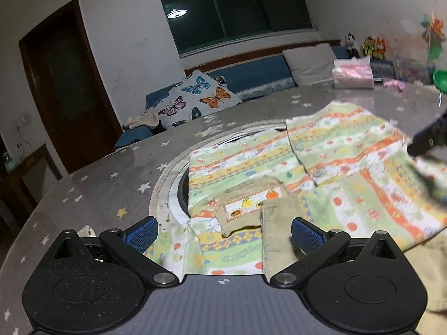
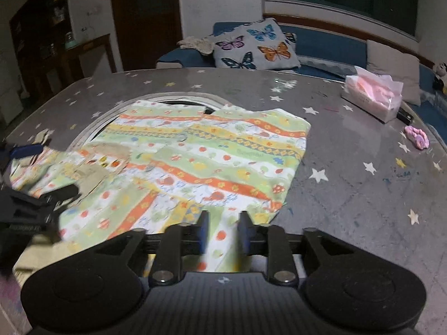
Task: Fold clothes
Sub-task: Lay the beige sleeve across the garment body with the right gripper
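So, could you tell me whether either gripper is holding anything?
Left gripper is open, holding nothing. Right gripper straddles the shirt's near edge; a grip cannot be told.

Butterfly pillow (image 2: 255, 46) on blue sofa (image 2: 329, 44); pink tissue pack (image 2: 373, 99) on star-patterned table (image 2: 349, 167)

The left gripper (image 1: 223, 233) hovers at lower centre, jaws wide apart, over a striped patterned garment (image 1: 321, 167) spread across the star-printed bench (image 1: 97, 184).
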Available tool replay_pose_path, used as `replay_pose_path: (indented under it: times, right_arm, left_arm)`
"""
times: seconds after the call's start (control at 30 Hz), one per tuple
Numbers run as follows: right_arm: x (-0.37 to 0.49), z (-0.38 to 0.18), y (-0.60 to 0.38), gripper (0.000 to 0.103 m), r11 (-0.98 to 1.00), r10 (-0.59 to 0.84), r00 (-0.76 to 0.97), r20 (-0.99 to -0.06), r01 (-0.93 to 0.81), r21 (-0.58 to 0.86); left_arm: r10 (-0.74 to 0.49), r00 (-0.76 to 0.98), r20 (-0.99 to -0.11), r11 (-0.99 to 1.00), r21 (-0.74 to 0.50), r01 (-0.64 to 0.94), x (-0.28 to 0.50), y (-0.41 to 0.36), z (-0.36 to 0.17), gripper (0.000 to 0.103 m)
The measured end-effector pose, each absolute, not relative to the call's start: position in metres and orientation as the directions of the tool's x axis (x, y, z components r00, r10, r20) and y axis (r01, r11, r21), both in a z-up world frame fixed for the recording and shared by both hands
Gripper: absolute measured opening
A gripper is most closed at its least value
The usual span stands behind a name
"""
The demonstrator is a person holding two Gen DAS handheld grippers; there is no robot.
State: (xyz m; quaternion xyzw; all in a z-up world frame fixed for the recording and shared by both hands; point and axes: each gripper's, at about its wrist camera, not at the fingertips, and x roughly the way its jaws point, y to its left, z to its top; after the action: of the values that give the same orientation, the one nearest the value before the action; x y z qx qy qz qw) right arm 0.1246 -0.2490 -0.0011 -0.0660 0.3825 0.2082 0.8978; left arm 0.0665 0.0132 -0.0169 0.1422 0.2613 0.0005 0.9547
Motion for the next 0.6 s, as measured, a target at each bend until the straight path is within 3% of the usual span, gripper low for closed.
replay_pose_path:
  times: [0.37,0.6]
  right_arm:
    - [0.058,-0.012,-0.242,0.059,0.863,0.304,0.614,-0.729,-0.502,-0.062]
    - [0.046,-0.005,-0.231,0.059,0.836,0.311,0.647,-0.697,-0.535,-0.123]
  left_arm:
    - [0.033,0.867,-0.496,0.939,0.312,0.142,0.055,-0.004,-0.023,0.103]
    - [0.053,0.870,-0.491,0.939,0.321,0.124,0.047,0.003,-0.024,0.103]
